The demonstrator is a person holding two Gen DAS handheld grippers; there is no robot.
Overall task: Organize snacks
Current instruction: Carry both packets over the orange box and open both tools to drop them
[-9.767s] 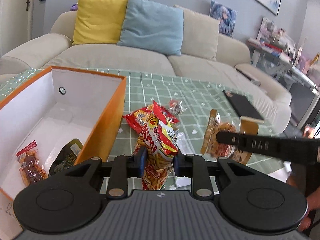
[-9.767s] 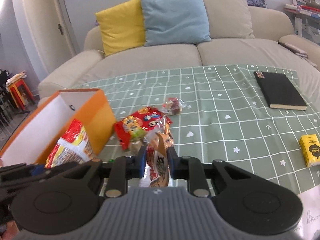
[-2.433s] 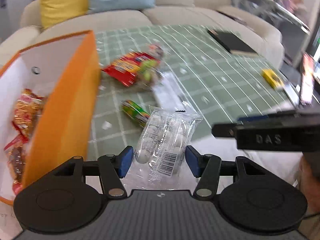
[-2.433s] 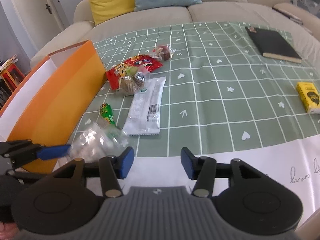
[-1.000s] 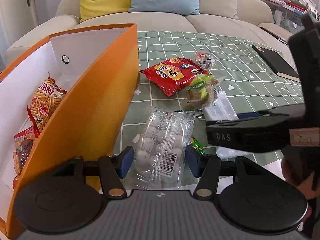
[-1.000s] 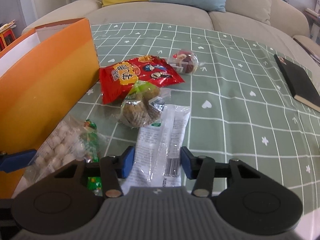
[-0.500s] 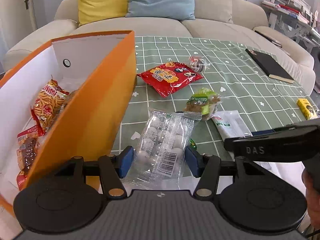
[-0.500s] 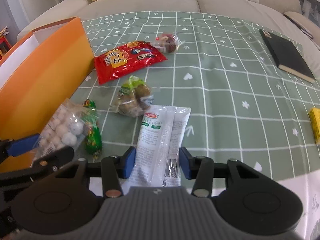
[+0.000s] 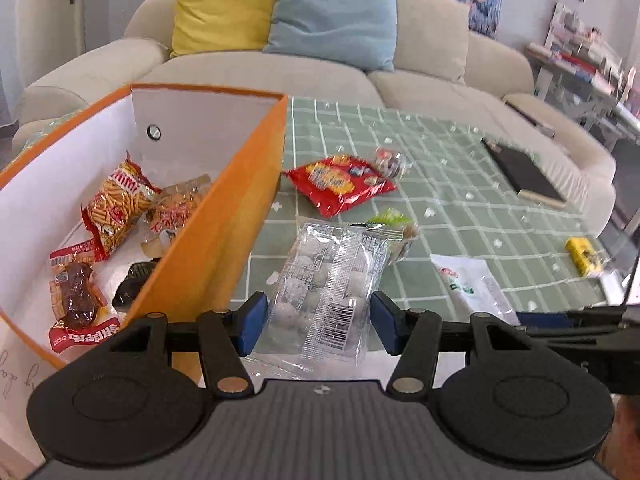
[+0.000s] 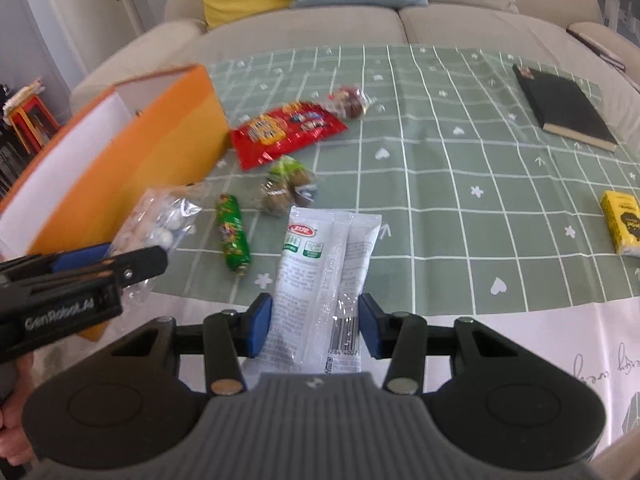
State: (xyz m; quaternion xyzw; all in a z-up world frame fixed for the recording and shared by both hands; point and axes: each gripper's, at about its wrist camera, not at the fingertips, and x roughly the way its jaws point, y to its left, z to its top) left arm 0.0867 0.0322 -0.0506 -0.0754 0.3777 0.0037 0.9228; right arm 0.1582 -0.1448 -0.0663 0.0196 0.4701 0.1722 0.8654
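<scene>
Clear plastic, barcode showing: the bag of white balls sits pinched between the left gripper pads, lifted beside the orange box at 9 o'clock. The right gripper is clamped on the white packet, red logo unreadable. "GenRobot.AI" marks the left tool. A green roll lies at 11 o'clock.

Pretty bright living room: big beige sofa with a yellow cushion and blue cushion, pale grey walls.
</scene>
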